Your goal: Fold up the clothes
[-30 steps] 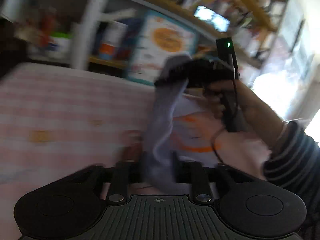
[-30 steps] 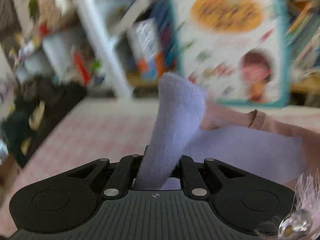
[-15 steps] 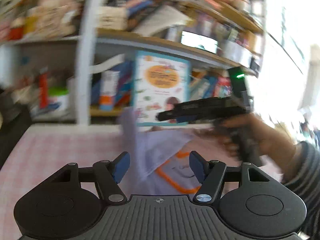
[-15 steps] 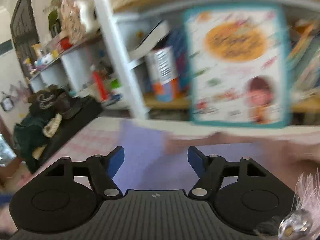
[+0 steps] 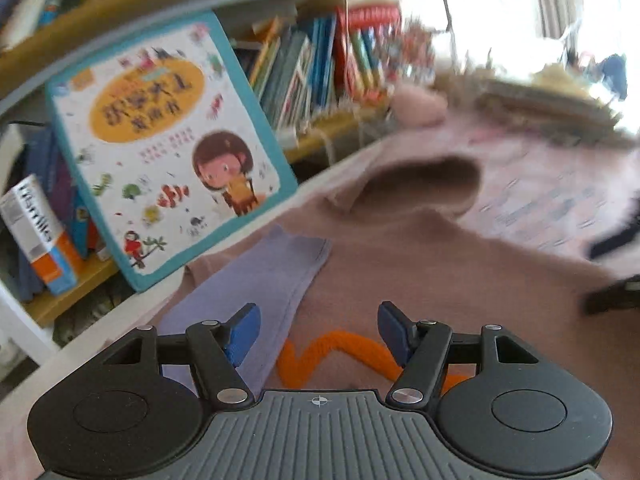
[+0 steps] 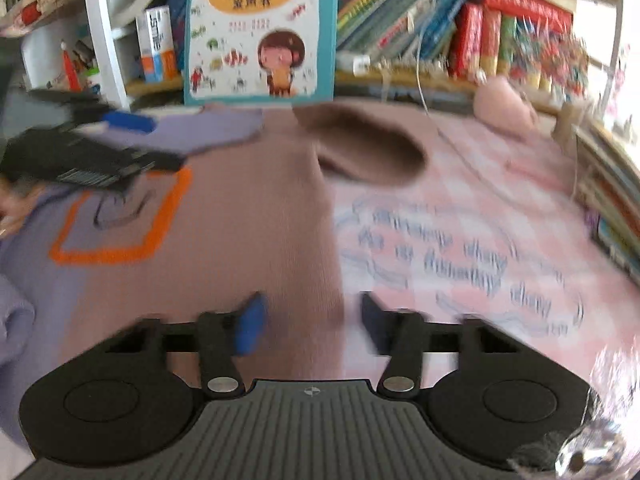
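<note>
A brownish-pink sweater with an orange outline design lies flat on the pink checked bed cover. Its lilac sleeve is folded across the body. The neck opening faces the bookshelf. My left gripper is open and empty, just above the sleeve and the orange design. My right gripper is open and empty over the sweater's right edge. The left gripper also shows in the right wrist view over the folded sleeve.
A bookshelf runs along the far side of the bed with a large children's picture book leaning against it and rows of books. A pink soft toy lies at the back right of the bed.
Both grippers let go of the lilac sleeve and opened. The sleeve now lies flat across the sweater. Both grippers have swung towards the right of the garment.
</note>
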The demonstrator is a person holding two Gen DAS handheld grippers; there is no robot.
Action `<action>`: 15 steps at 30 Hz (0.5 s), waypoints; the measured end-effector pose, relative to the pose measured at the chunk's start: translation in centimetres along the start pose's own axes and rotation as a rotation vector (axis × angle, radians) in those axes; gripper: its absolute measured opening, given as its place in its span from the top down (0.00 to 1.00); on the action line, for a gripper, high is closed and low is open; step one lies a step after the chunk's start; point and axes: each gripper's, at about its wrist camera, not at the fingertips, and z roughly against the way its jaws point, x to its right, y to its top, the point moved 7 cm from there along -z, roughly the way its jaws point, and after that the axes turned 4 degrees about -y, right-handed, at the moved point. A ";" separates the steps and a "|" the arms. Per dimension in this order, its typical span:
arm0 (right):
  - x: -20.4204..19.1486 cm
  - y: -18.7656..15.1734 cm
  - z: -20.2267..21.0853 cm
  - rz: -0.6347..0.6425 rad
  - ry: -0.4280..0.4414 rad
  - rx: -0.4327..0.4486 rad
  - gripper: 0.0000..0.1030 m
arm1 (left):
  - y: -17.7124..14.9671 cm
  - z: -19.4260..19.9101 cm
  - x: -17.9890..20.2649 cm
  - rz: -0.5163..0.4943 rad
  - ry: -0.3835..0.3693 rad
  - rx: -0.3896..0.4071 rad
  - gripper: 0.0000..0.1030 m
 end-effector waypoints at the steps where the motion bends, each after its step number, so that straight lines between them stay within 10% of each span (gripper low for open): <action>1: 0.2 -0.4 0.4 -0.021 0.019 0.005 0.74 | 0.1 -0.8 -0.1 -0.015 0.018 -0.016 0.39; 9: -2.4 -3.8 4.6 0.000 0.068 -0.003 0.90 | 1.5 -3.0 1.7 -0.060 -0.014 -0.004 0.46; 15: -2.5 -4.6 5.3 -0.077 0.068 0.022 0.89 | 2.6 -3.9 4.7 -0.187 -0.015 -0.005 0.88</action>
